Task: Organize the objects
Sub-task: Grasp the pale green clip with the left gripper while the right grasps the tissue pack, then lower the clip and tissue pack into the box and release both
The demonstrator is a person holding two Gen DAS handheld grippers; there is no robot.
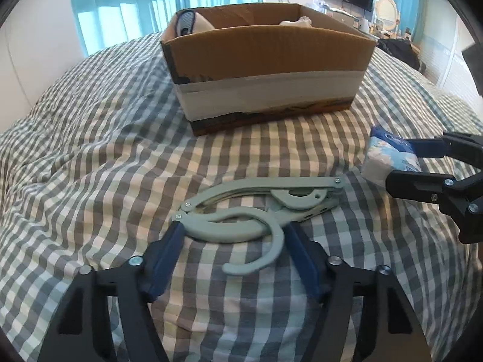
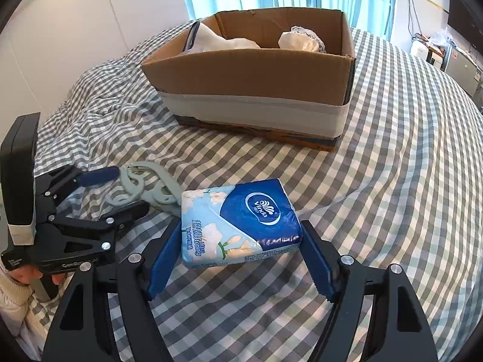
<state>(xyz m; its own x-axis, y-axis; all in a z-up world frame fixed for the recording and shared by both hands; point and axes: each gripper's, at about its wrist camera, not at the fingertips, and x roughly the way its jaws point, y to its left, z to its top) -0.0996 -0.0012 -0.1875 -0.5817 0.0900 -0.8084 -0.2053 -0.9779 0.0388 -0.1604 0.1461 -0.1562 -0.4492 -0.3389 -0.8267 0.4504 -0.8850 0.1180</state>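
Note:
A pale green folding hanger (image 1: 256, 208) lies on the checked bed cover. My left gripper (image 1: 235, 235) is open, its blue fingers on either side of the hanger's hook end. A blue tissue pack (image 2: 238, 223) lies on the cover between the open fingers of my right gripper (image 2: 241, 247); whether the pads touch it I cannot tell. The pack (image 1: 389, 154) and right gripper (image 1: 422, 166) also show at the right of the left wrist view. The left gripper (image 2: 120, 190) and hanger (image 2: 145, 190) show at the left of the right wrist view.
An open cardboard box (image 1: 265, 69) with a white band stands on the bed beyond both grippers; it (image 2: 256, 69) holds white cloth and other items. The checked cover (image 2: 392, 181) is rumpled on the left. Curtains, a desk and a monitor lie behind.

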